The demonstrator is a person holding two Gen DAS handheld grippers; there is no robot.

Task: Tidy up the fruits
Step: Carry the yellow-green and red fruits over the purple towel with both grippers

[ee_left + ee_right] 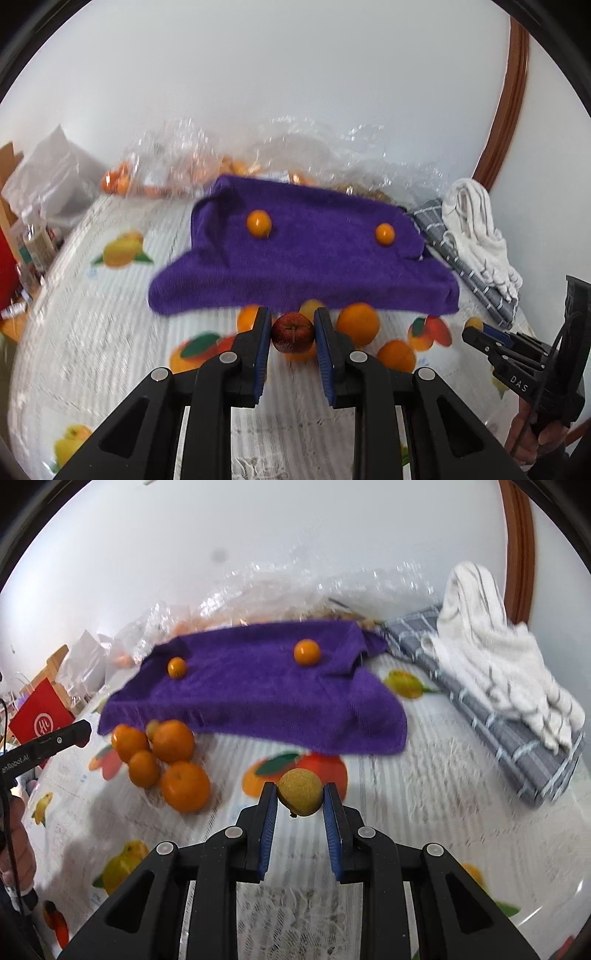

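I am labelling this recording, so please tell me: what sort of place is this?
Probably a home, at a dining or kitchen table. A fruit-print tablecloth covers it, folded towels lie by the white wall, and plastic bags of oranges and a red shopping bag stand behind.

Plain white wall [258, 74] behind, evenly lit. Brown wooden door frame [506, 103] at 2 o'clock. Table under white fruit-print tablecloth [424, 812]. Clutter at 9 o'clock, blurred.
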